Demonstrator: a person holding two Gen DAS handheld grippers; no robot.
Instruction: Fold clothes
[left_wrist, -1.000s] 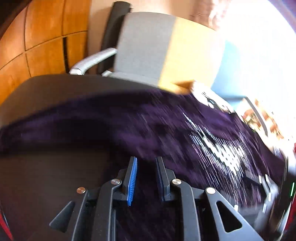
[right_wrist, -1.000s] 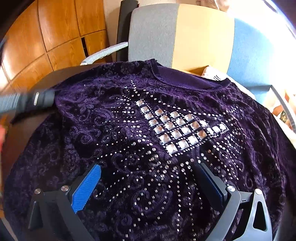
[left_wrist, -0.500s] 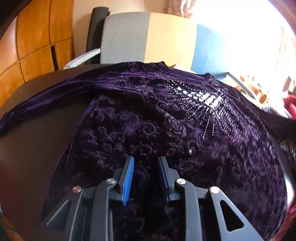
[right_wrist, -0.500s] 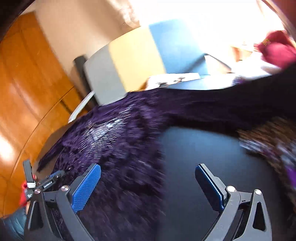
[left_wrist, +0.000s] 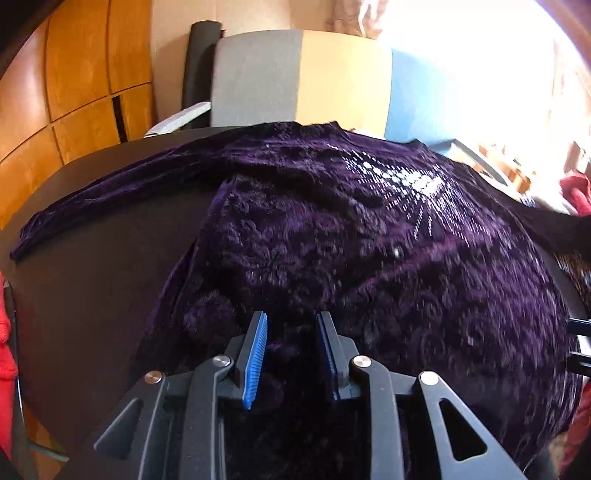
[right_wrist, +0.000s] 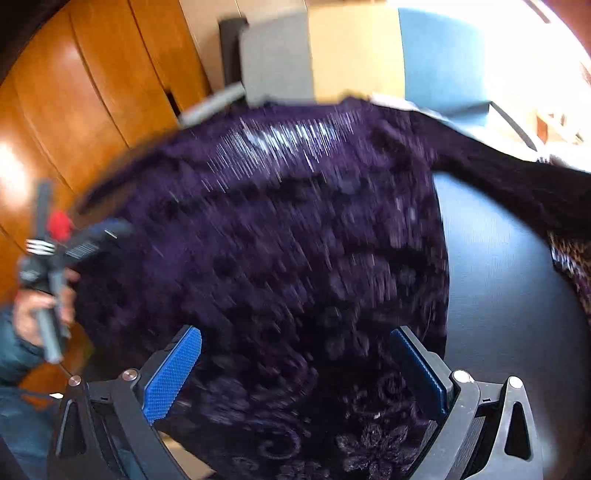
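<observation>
Inspector: While the table (left_wrist: 96, 280) is as it was, the right gripper (right_wrist: 295, 373) has swung back over the top (right_wrist: 295, 258); half a second ago it faced bare table. Its view is blurred by motion.

Clerk: And the left?

Inspector: The left gripper (left_wrist: 291, 354) has kept its place at the near hem. Its fingers stand narrowly apart with pile between them; whether they pinch it, I cannot tell. The right fingers are wide apart, holding nothing.

Clerk: Meaning?

Inspector: In my judgement, no fold is made yet. The top lies flat, front up, both sleeves spread.

Clerk: Counts?

Inspector: One table, one chair (left_wrist: 295, 74), one purple top, a second patterned garment (right_wrist: 572, 266) at the right edge, two grippers.
</observation>
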